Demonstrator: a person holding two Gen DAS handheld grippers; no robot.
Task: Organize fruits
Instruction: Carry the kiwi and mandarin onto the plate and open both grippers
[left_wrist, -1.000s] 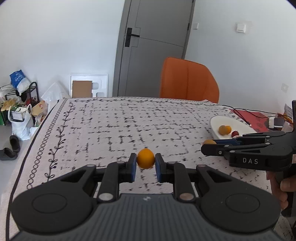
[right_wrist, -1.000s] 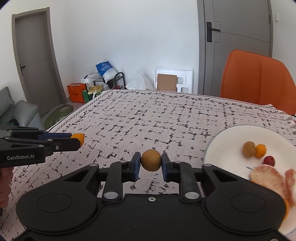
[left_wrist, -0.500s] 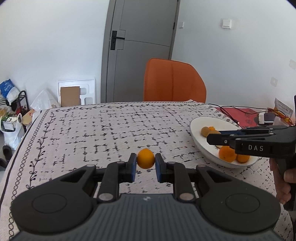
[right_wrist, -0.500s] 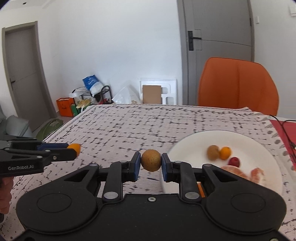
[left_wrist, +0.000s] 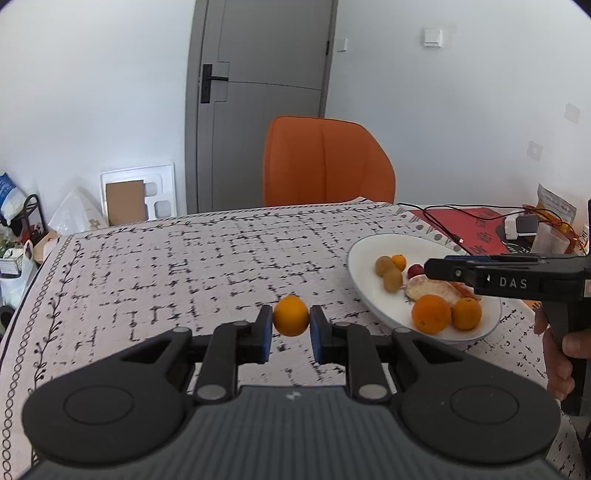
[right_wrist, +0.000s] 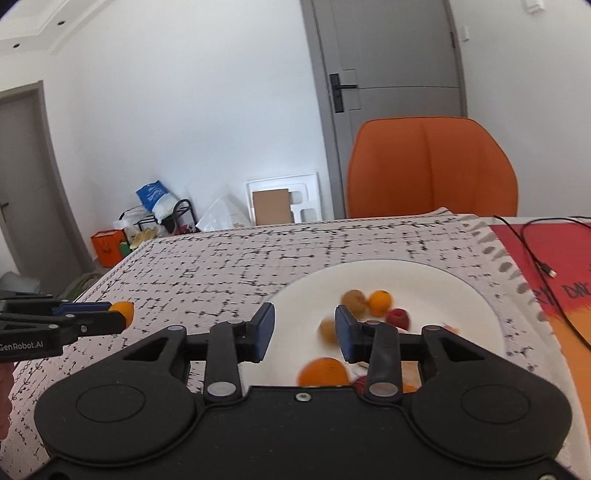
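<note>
Orange fruit, a small mandarin (left_wrist: 291, 320), sits pinched between the blue pads of the left gripper (left_wrist: 291, 326), held above the patterned tablecloth (left_wrist: 184, 266) just left of the white plate (left_wrist: 360, 258). The right gripper (right_wrist: 304, 332), which half a second ago clamped a brown kiwi, now has its fingers spread and bare above the plate; the kiwi (right_wrist: 328, 329) appears as a blurred brown shape on the plate beside the right pad, so one fruit has evidently just been delivered and the mandarin is judged next. The left wrist view shows the plate's contents sharply: two kiwis (left_wrist: 388, 272), a small mandarin, a red fruit, peeled segments and two oranges (left_wrist: 431, 314), with the right gripper seen side-on above them. The right wrist view alone shows the spread fingers head-on, and the left gripper with its mandarin at the far left edge.
</note>
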